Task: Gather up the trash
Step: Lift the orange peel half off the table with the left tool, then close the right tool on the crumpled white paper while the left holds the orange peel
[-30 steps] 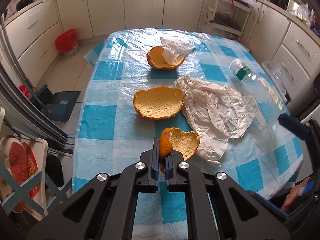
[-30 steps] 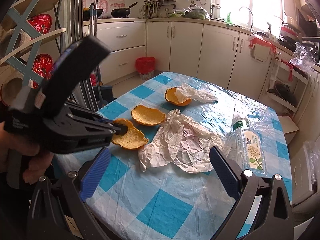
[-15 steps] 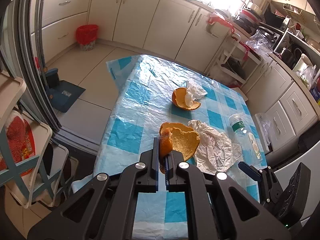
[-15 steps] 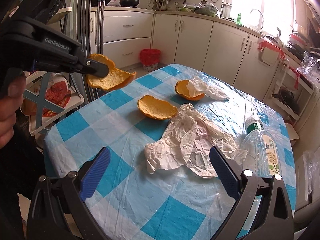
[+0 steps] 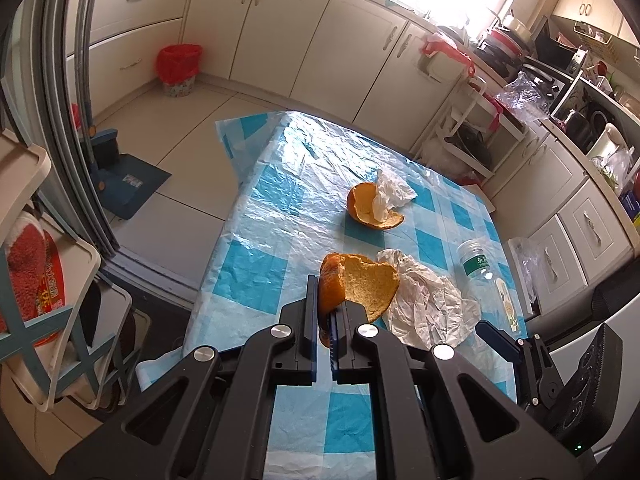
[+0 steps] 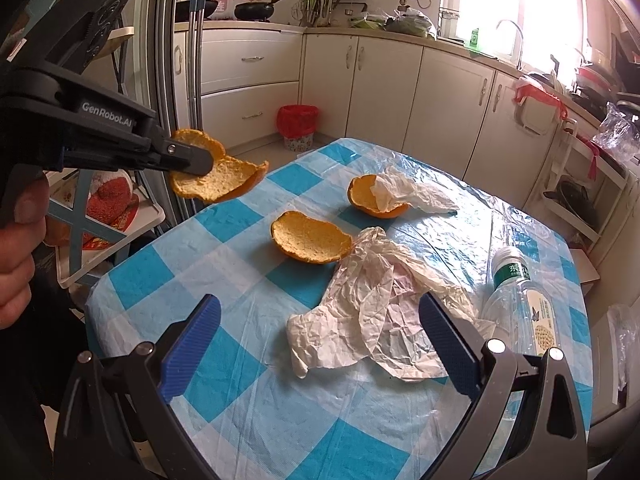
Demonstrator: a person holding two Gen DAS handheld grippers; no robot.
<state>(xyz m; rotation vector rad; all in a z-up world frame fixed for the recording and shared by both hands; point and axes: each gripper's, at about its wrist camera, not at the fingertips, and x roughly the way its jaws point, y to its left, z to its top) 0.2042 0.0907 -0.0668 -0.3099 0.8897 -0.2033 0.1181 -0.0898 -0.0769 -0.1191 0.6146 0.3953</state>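
My left gripper (image 5: 324,306) is shut on a curved piece of orange peel (image 5: 362,284) and holds it in the air. In the right wrist view the left gripper (image 6: 192,158) and its peel (image 6: 230,182) hang above the table's near left corner. A second peel (image 6: 310,240) lies on the checked tablecloth. A third peel (image 6: 360,200) farther back has a white wrapper (image 6: 412,192) in it. My right gripper (image 6: 320,344) is open, low over the table, with crumpled white paper (image 6: 372,312) lying just beyond its fingers.
An empty plastic bottle (image 6: 524,300) lies at the table's right side. A red-lined bin (image 6: 298,126) stands on the floor by the cabinets. A rack (image 5: 60,280) stands left of the table (image 6: 240,380). A person's hand (image 6: 16,240) grips the left tool.
The left gripper has lifted the peel off the table and carried it left over the near corner, rolling as it went. Since half a second ago it has hardly moved. The right gripper stays open.
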